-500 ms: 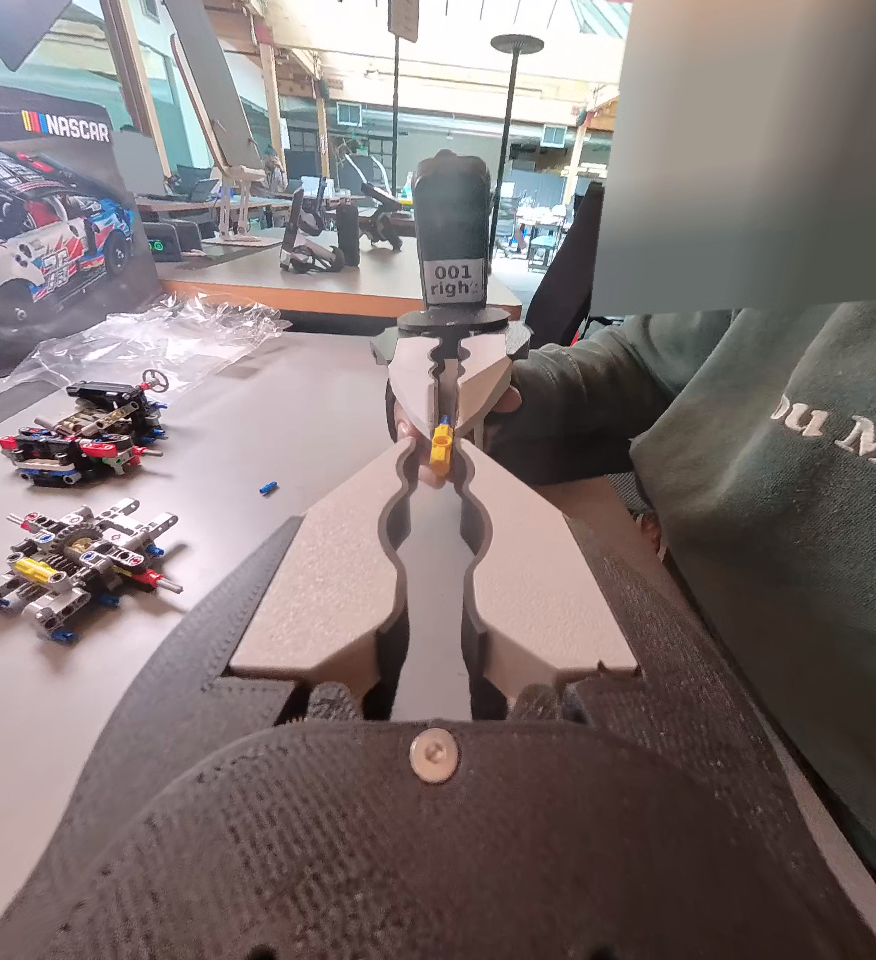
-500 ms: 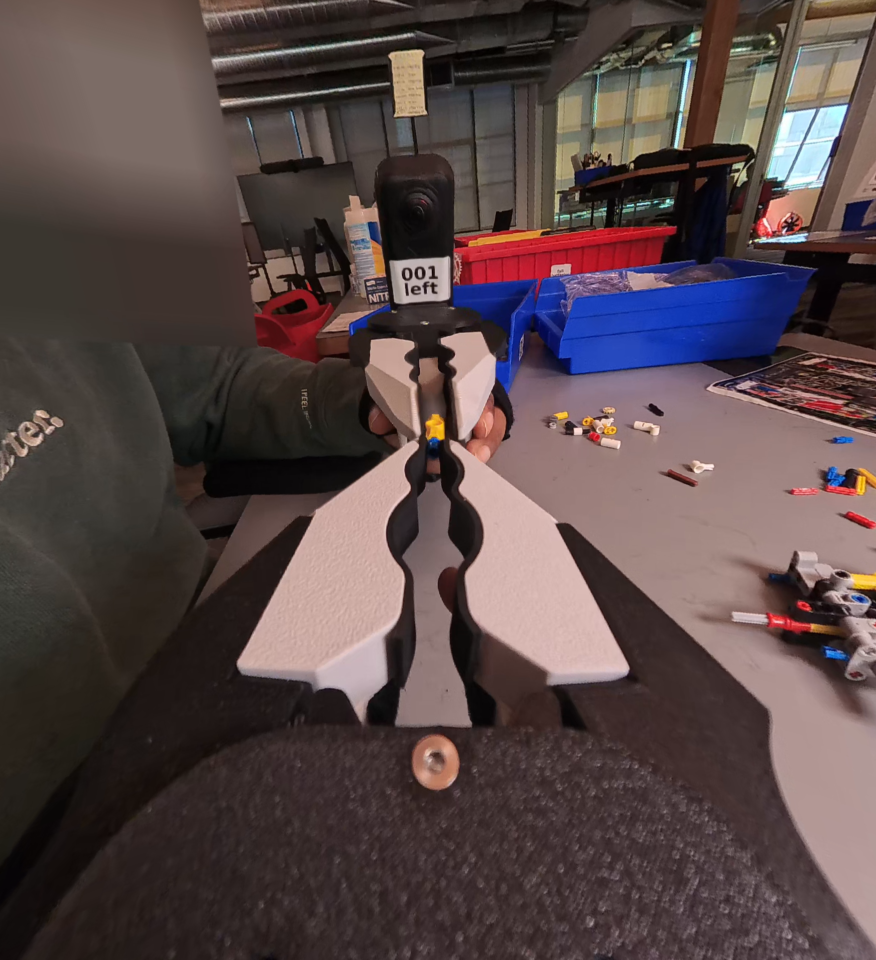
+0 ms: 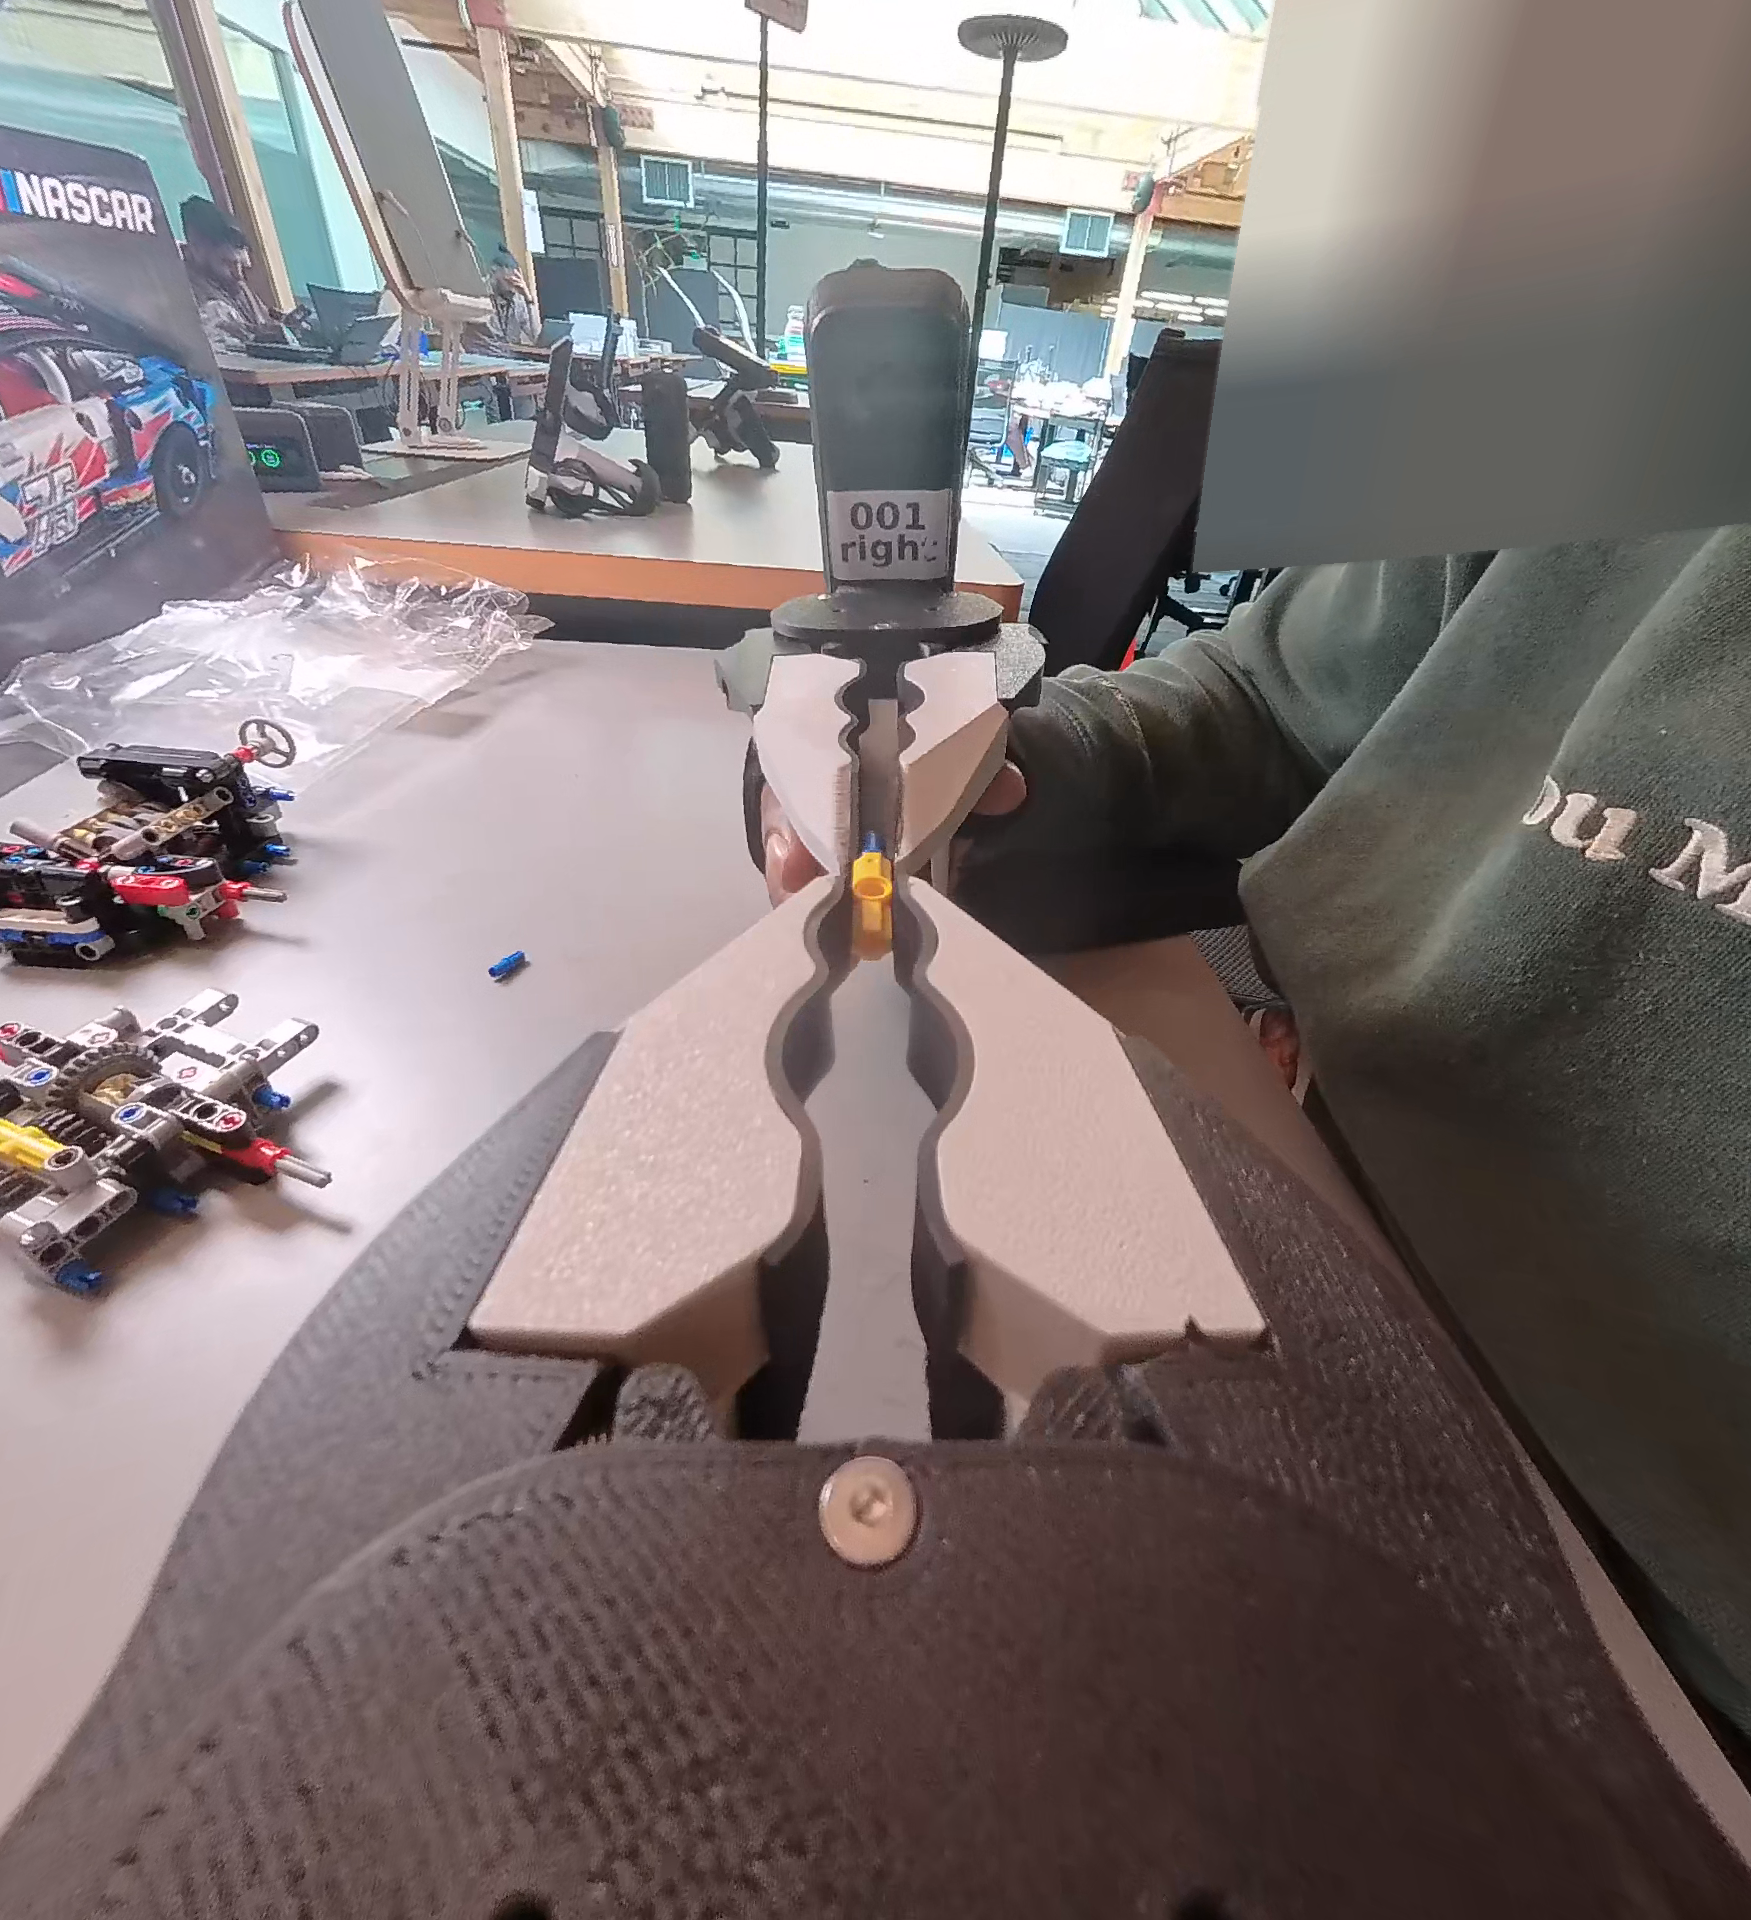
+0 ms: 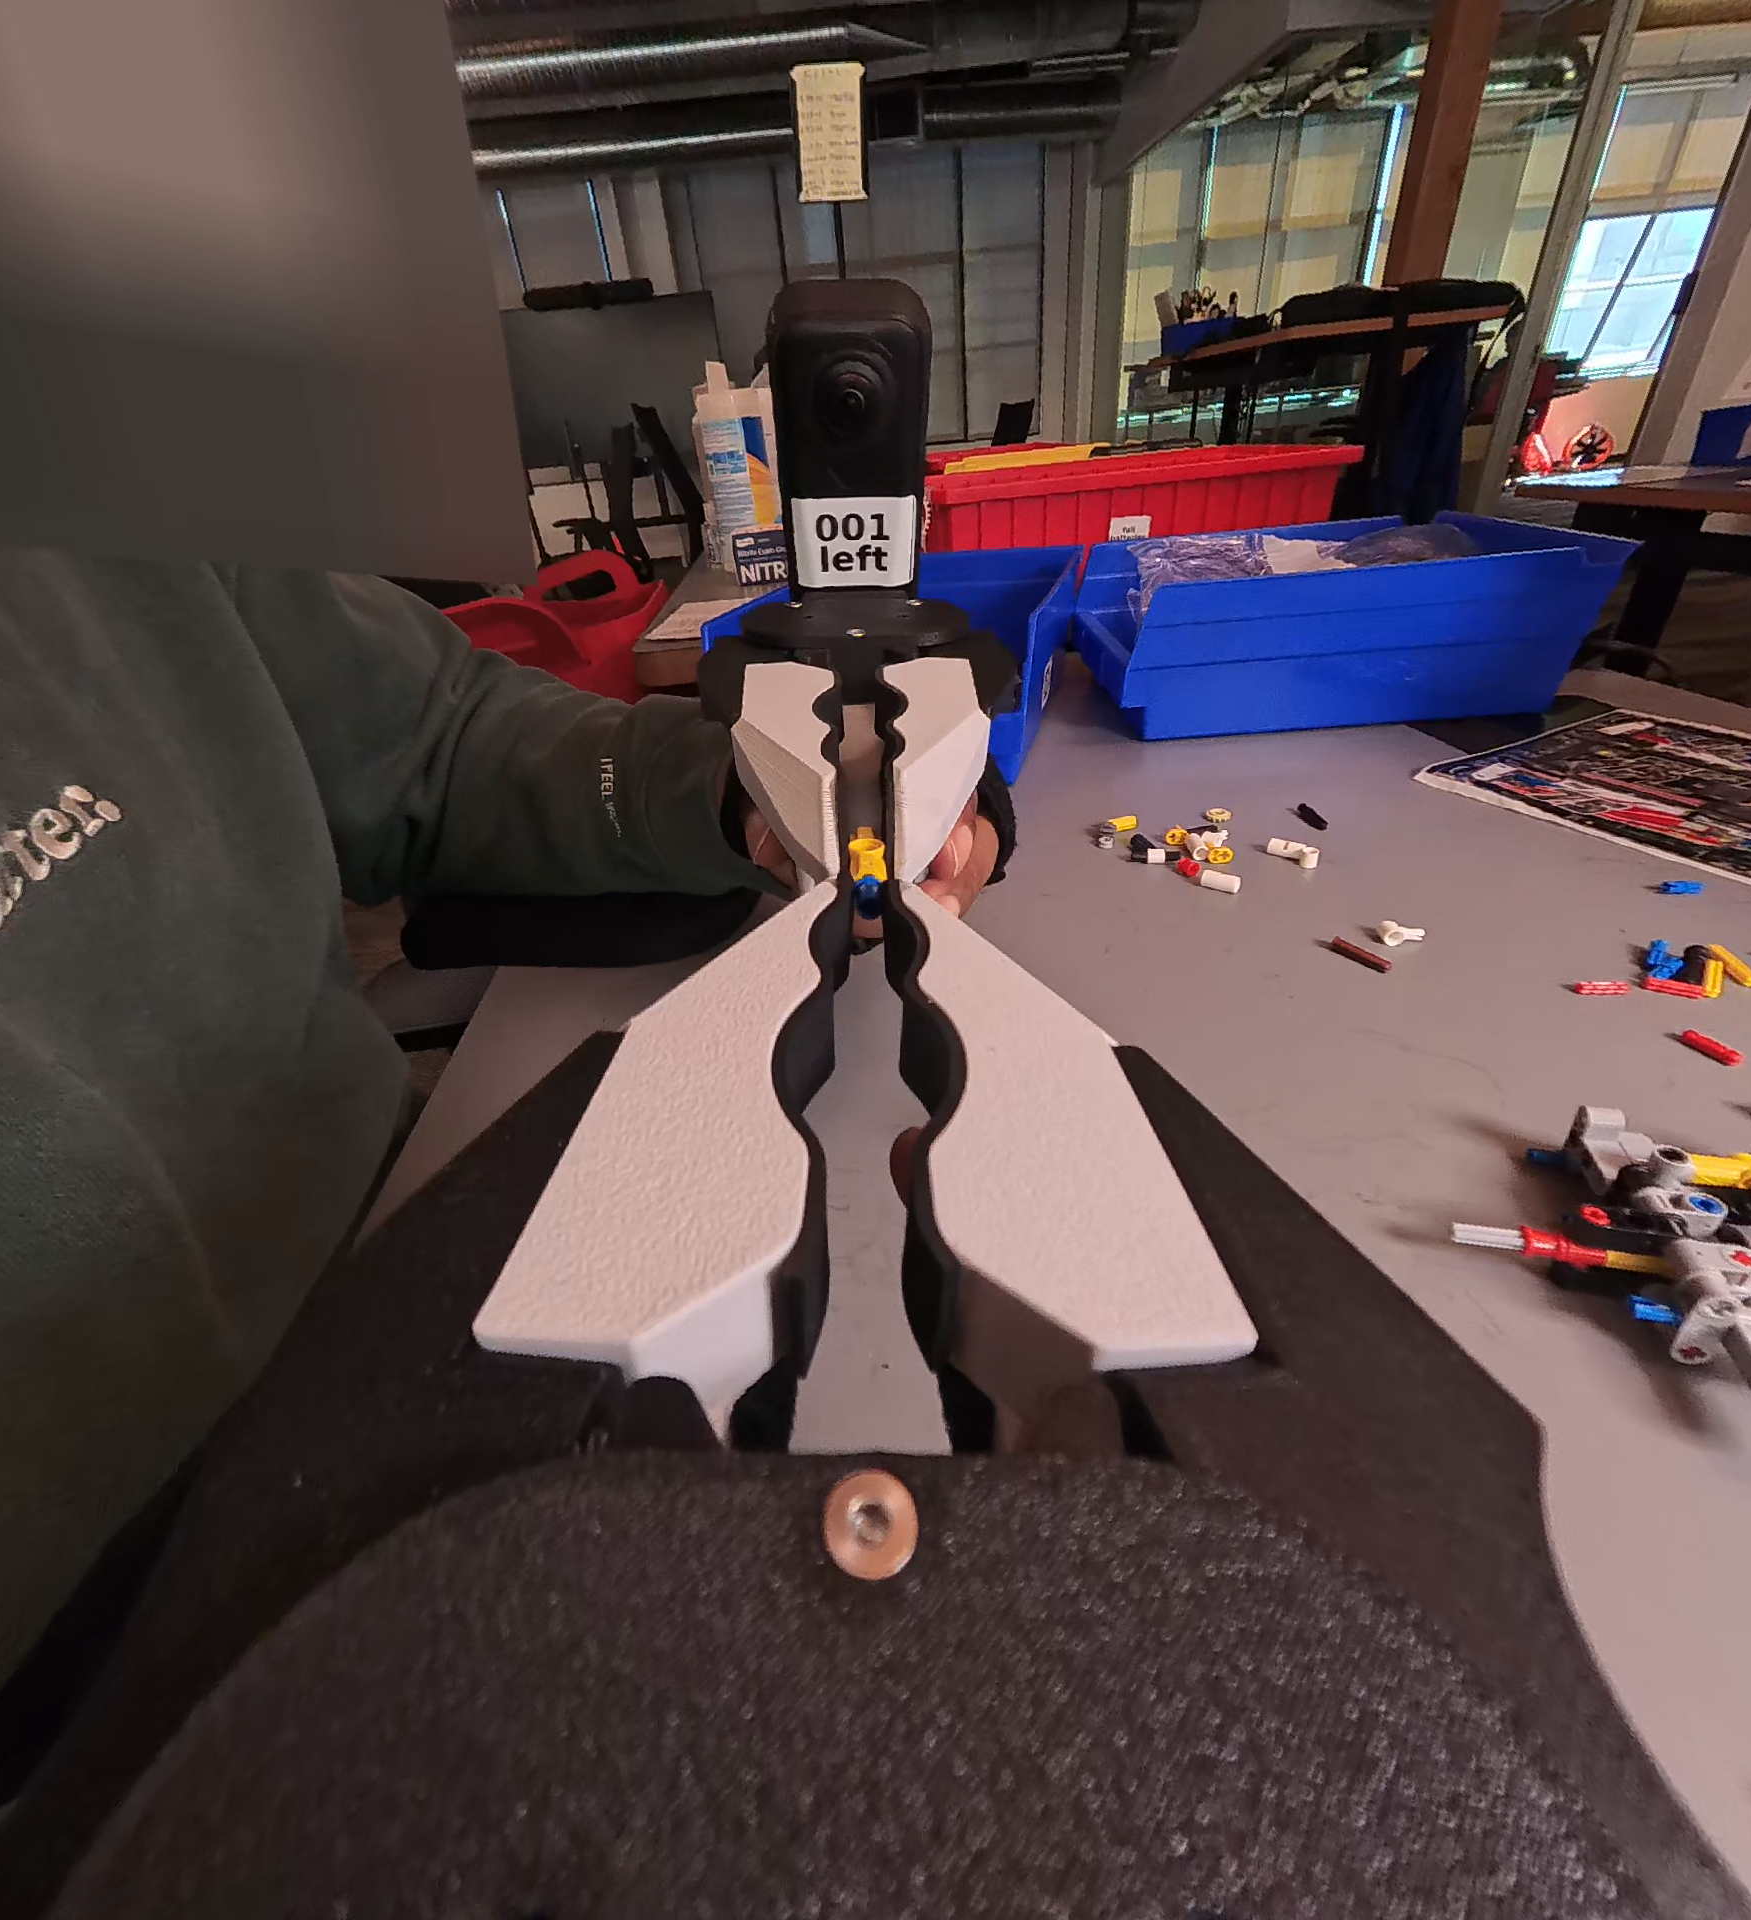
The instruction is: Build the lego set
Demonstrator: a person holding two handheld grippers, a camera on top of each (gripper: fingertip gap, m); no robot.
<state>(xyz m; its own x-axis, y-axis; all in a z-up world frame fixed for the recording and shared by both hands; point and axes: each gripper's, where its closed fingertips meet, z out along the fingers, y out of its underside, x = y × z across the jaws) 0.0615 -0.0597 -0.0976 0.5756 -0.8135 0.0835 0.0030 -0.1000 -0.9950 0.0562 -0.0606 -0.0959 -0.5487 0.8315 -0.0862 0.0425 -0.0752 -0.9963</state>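
My two grippers meet tip to tip above the grey table [image 3: 538, 831]. My left gripper [image 3: 869, 906] is shut on a small yellow connector [image 3: 871, 899], which stands upright between its pads. My right gripper [image 4: 863, 904] is shut on a short blue pin [image 4: 863, 896]. The pin's end meets the yellow connector [image 4: 863, 857]. In the left wrist view the right gripper [image 3: 876, 831] faces me with the blue pin [image 3: 869, 840] at its tips. In the right wrist view the left gripper [image 4: 863, 847] faces me. A person's hands hold both tools.
Two brick assemblies [image 3: 112, 842] [image 3: 112, 1122], a loose blue pin [image 3: 507, 964] and a clear plastic bag [image 3: 258, 655] lie left. Loose small parts [image 4: 1193, 842], blue bins [image 4: 1349, 623], an instruction sheet [image 4: 1660, 790] and another assembly [image 4: 1702, 1236] lie right. The tips of both grippers are at nearly the same place.
Both grippers stay tip to tip, with the yellow connector and the blue pin placed much as before. The left jaws look slightly narrower on the connector.
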